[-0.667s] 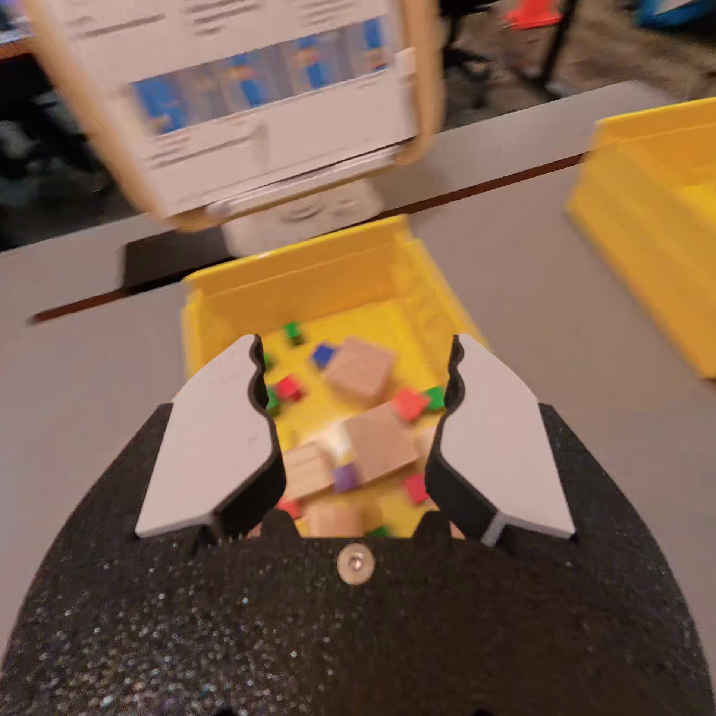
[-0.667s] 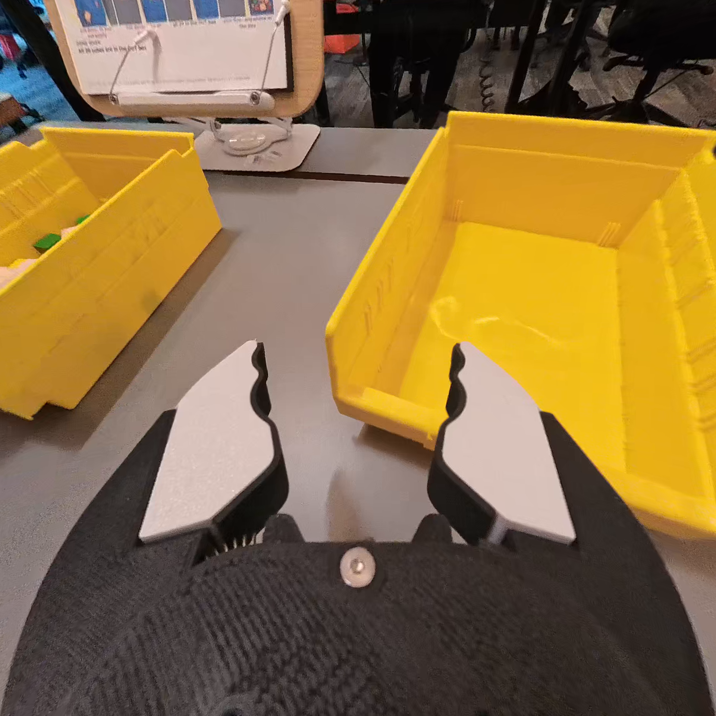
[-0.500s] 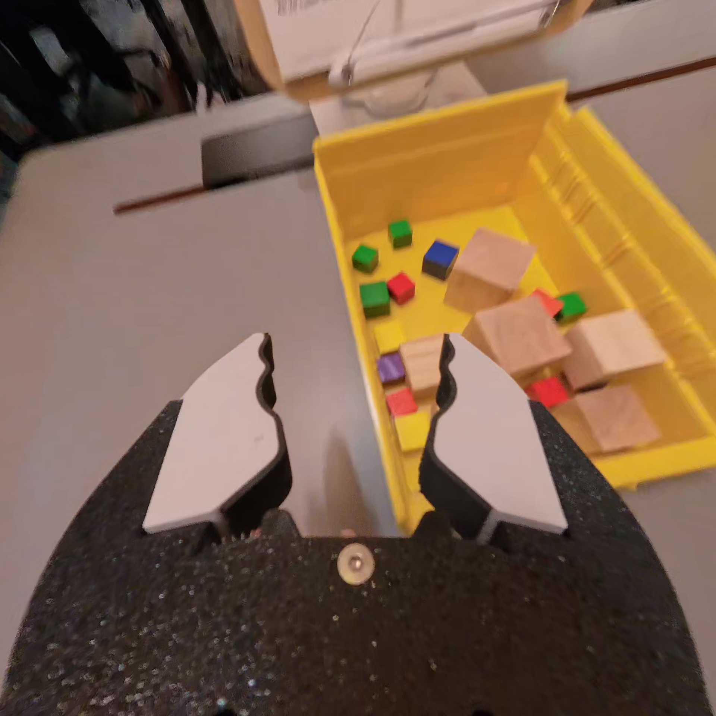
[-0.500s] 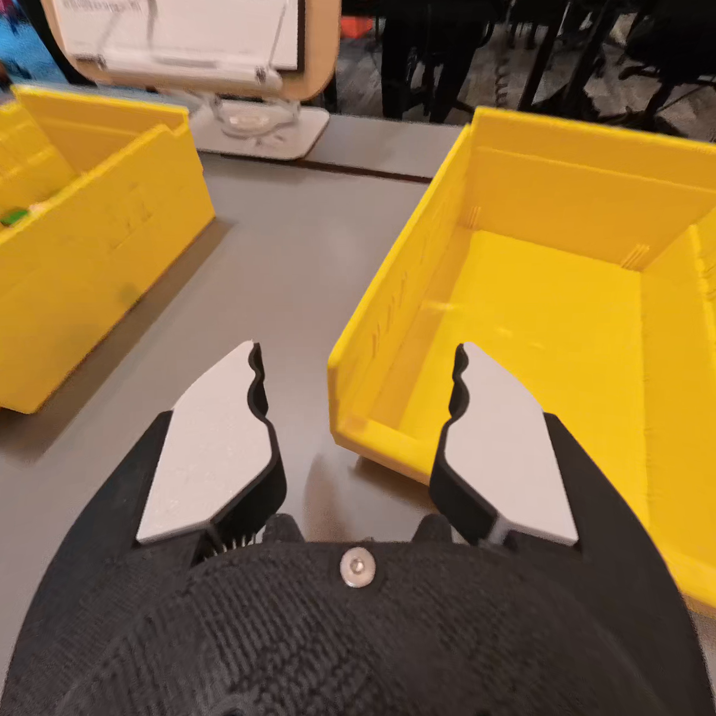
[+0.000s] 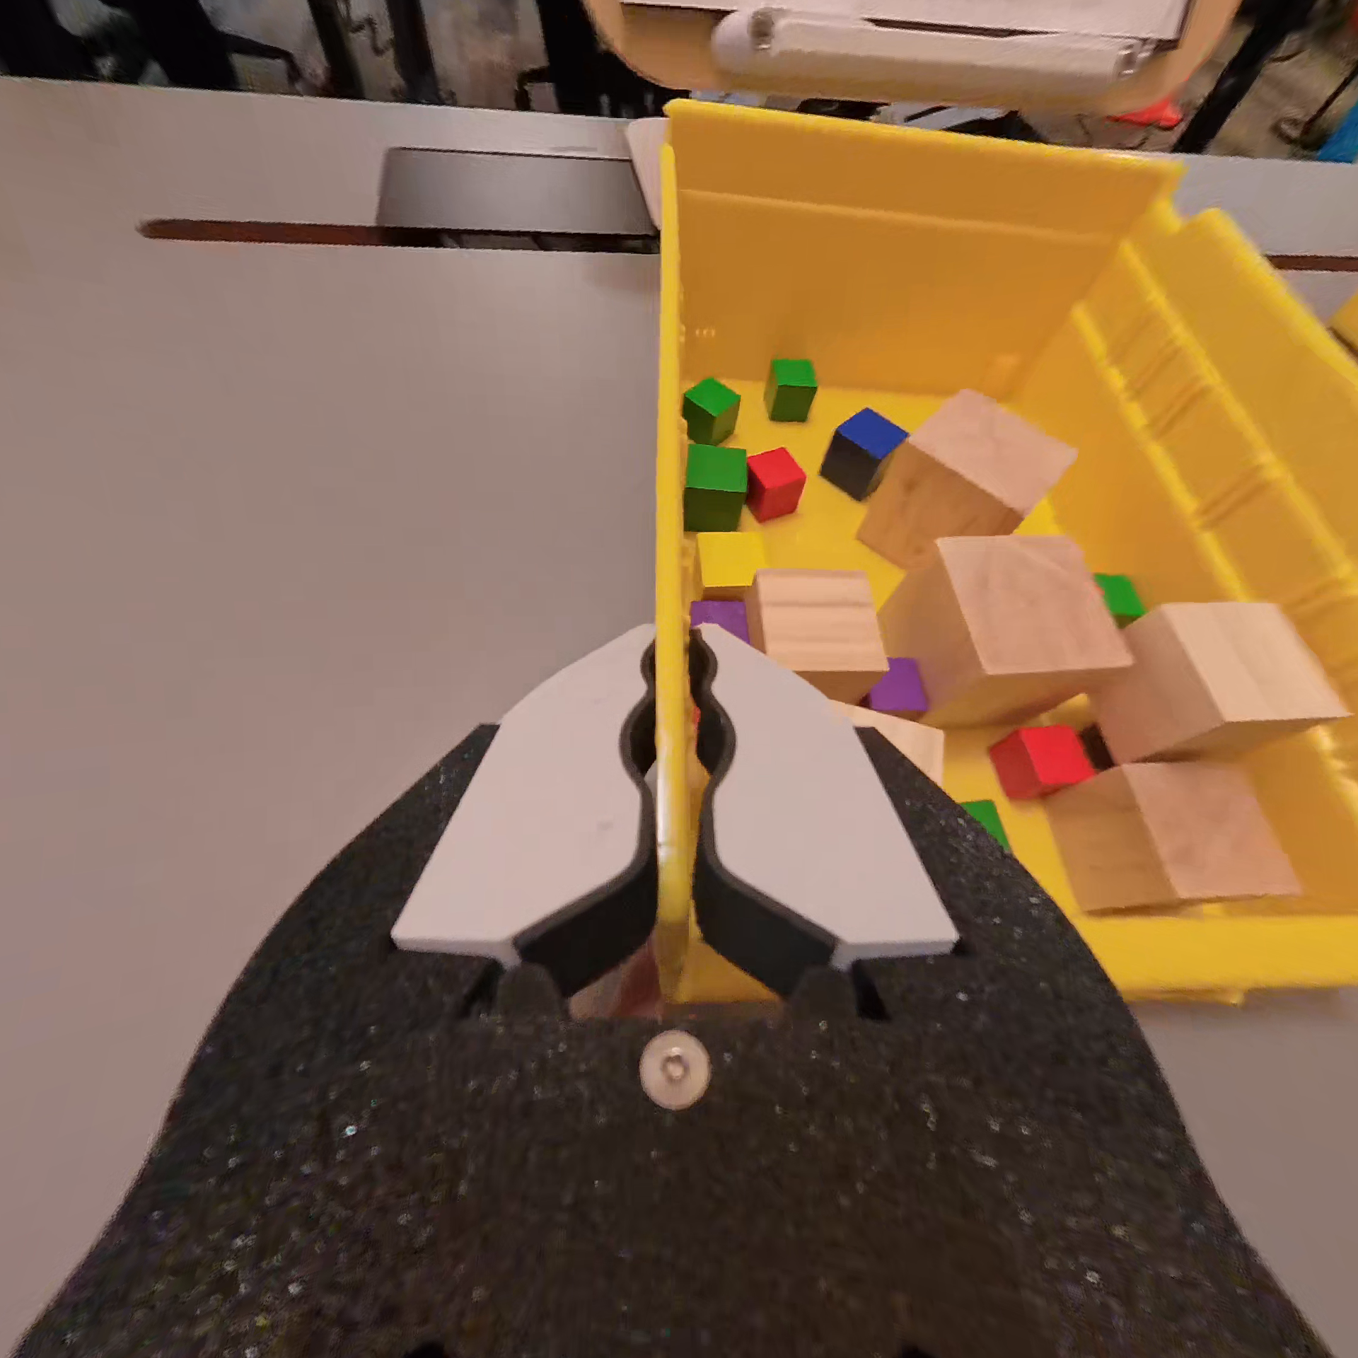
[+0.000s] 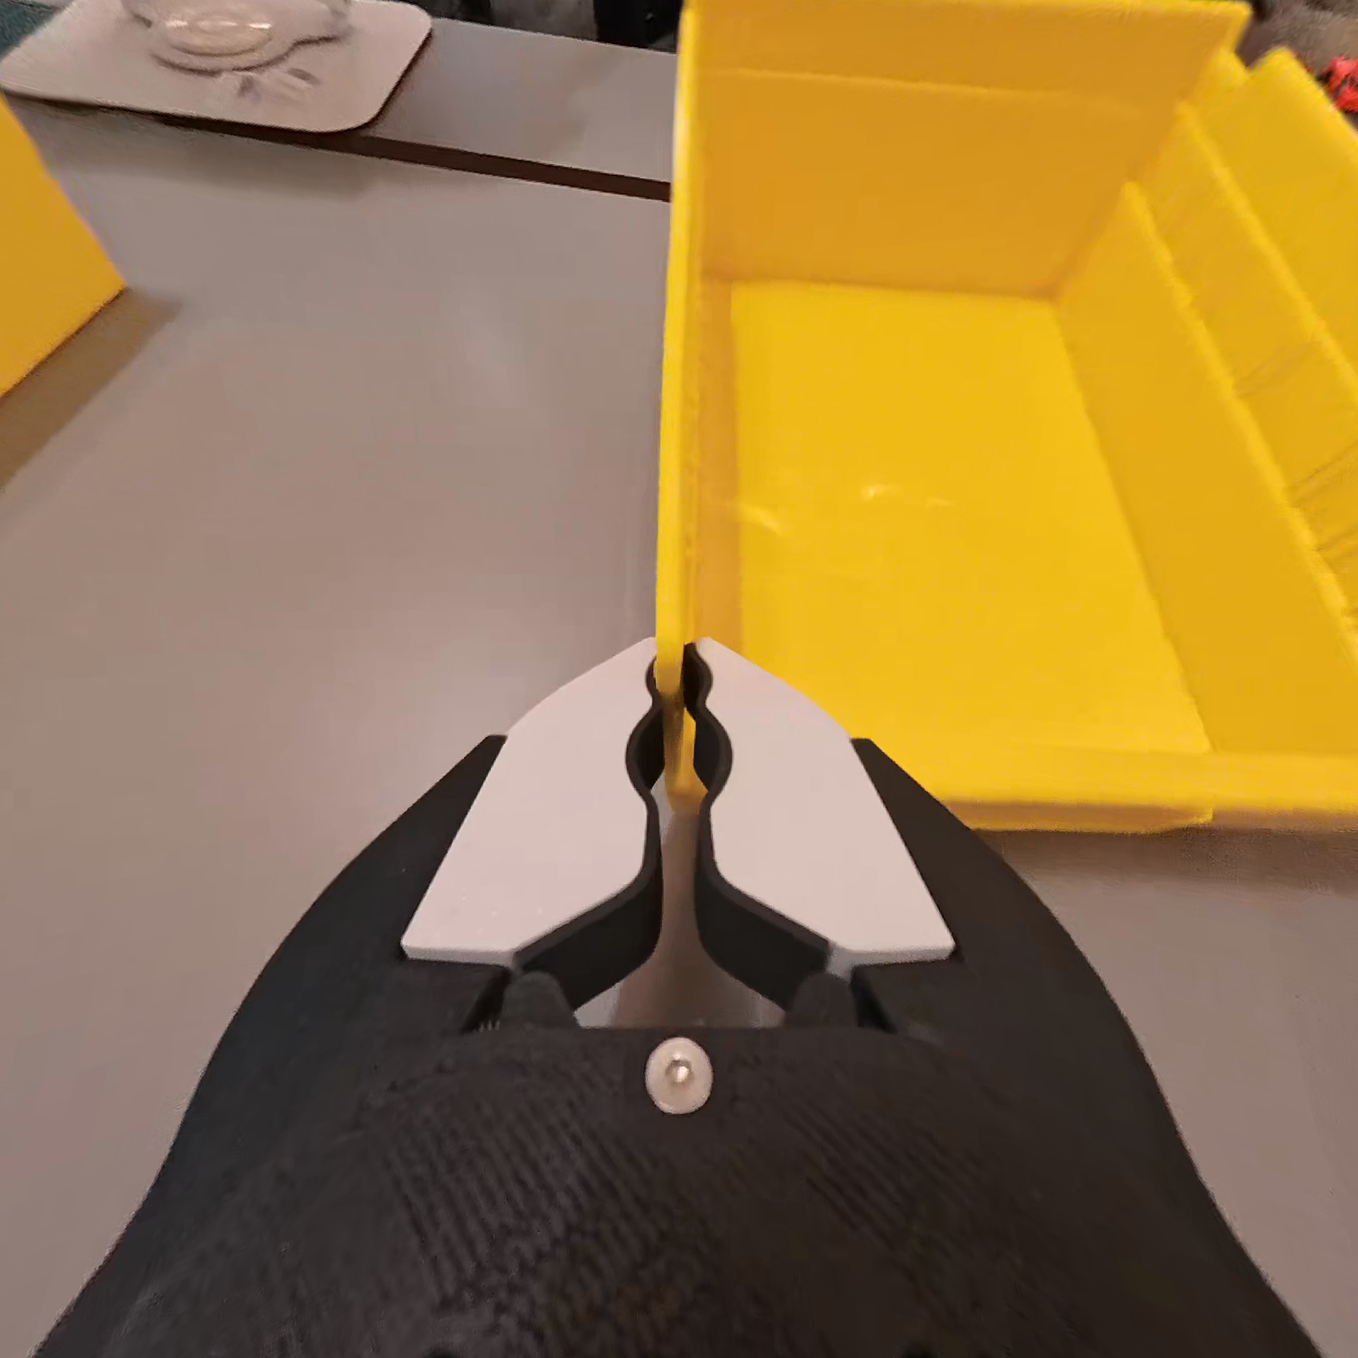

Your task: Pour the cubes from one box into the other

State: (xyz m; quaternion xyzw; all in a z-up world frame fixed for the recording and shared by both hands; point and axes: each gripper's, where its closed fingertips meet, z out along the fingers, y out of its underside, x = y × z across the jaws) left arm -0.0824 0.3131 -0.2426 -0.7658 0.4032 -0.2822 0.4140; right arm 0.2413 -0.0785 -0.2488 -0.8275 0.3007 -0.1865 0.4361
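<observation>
Left gripper (image 5: 672, 654) pinched on the left side wall of the full yellow box (image 5: 918, 242), one finger outside, one inside, wall edge running between the pads toward 12 o'clock. Box sits on the grey table (image 5: 294, 478), filling the view from 12 to 4 o'clock. Inside it: small coloured cubes (image 5: 775, 481) (green, red, blue, yellow, purple) mostly along the gripped wall at 12 to 1 o'clock, large plain wooden cubes (image 5: 1007, 624) piled at 2 to 3 o'clock. Clipboard stand (image 5: 918, 44) behind the box at 12 o'clock. Right gripper (image 6: 670, 654) clamped the same way on the left wall of the empty yellow box (image 6: 918, 184), fingers nearly together with only the thin wall between. Its bare floor spreads from 1 to 3 o'clock. Sliver of the other yellow box at 9 to 10 o'clock, well apart; stand base (image 6: 220, 66) at 11 o'clock.
</observation>
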